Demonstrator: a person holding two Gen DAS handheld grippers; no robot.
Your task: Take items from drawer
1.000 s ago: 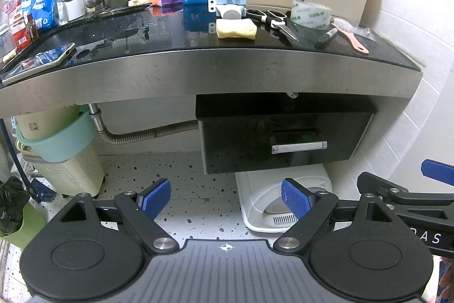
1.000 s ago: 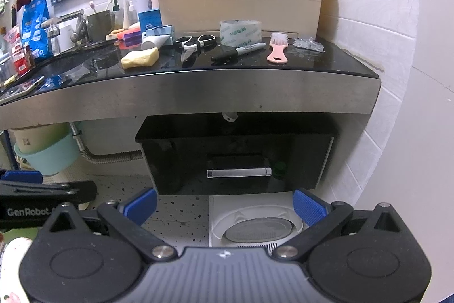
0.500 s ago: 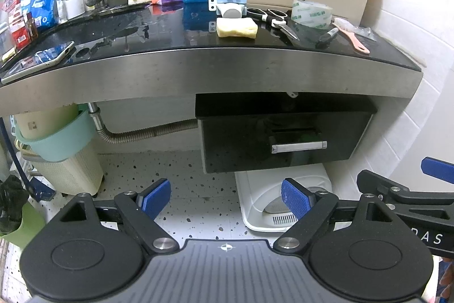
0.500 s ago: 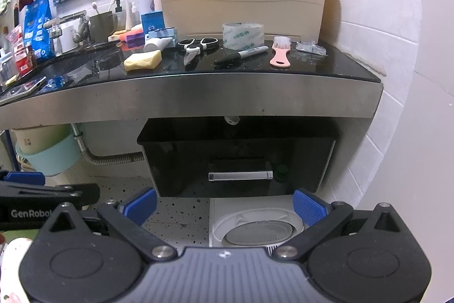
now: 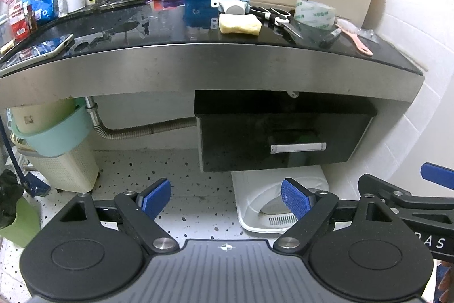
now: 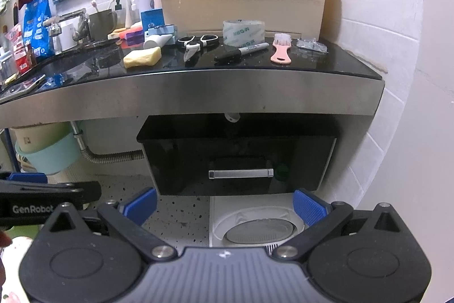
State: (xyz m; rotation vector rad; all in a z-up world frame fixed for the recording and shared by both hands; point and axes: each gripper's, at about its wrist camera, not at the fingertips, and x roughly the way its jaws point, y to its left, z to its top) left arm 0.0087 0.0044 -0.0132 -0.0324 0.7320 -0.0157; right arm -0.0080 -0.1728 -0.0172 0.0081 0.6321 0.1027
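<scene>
Both the left gripper (image 5: 226,199) and right gripper (image 6: 224,206) are held spread, empty. The drawer (image 6: 241,162) ahead is shut; its slim handle (image 6: 240,173) could be missed or slipped off.

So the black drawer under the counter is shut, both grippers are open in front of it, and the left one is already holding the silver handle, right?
Not quite. The left gripper holds nothing: its open fingers are well short of the silver handle, as the left wrist view shows. The rest stands: the black drawer is shut and the right gripper is open too.
</scene>
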